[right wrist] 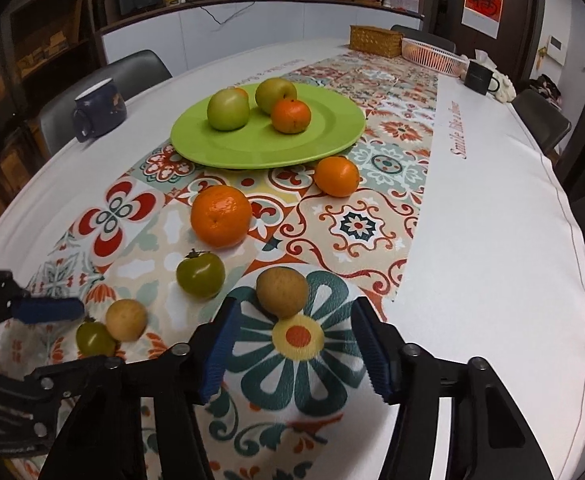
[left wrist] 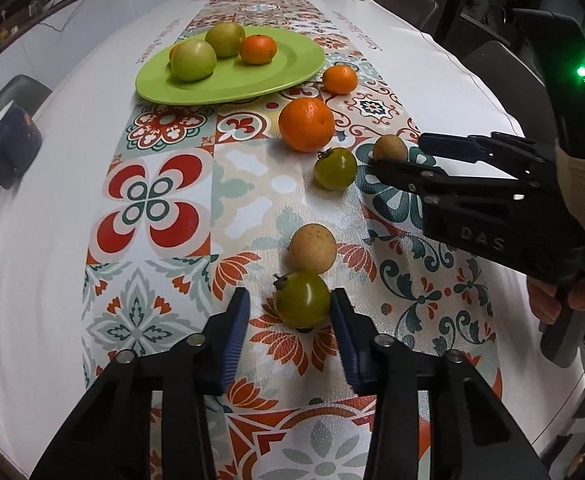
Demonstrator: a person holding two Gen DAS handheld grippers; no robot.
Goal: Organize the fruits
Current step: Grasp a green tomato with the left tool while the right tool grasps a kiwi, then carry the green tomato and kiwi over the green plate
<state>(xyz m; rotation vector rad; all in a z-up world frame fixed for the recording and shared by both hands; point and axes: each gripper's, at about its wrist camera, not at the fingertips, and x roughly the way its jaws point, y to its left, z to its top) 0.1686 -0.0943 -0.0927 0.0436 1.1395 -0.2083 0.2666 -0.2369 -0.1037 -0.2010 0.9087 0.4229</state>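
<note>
Left tongs [left wrist: 291, 295]: spread, pointing steeply down at the table [left wrist: 52, 208]. Tomato [left wrist: 302, 300], green, sits between the pads on the cloth. Right pad is at or on its side, left pad stands clear with a gap, so no pinch.
Just beyond the left tongs' tips: brown fruit A [left wrist: 313, 249], touching the tomato's far side.

Right tongs [right wrist: 295, 305]: spread wide, also angled down. Brown fruit B [right wrist: 282, 292] lies at the tips, between the two fingers, with neither pad pressing on it. It rests on the table.
Left of the right tongs' tips, near: second tomato [right wrist: 201, 274], green, stem up.
Beyond that: big orange [right wrist: 221, 216]. Further out and a little to the right: small orange [right wrist: 337, 176], just beside the plate [right wrist: 332, 128] rim.

Plate, green, lies well beyond both tongs and carries two green apples [right wrist: 228, 110], one orange [right wrist: 291, 116] in plain view and another mostly hidden behind an apple.
Far left of the tongs, at the table edge: dark mug [right wrist: 98, 110]
</note>
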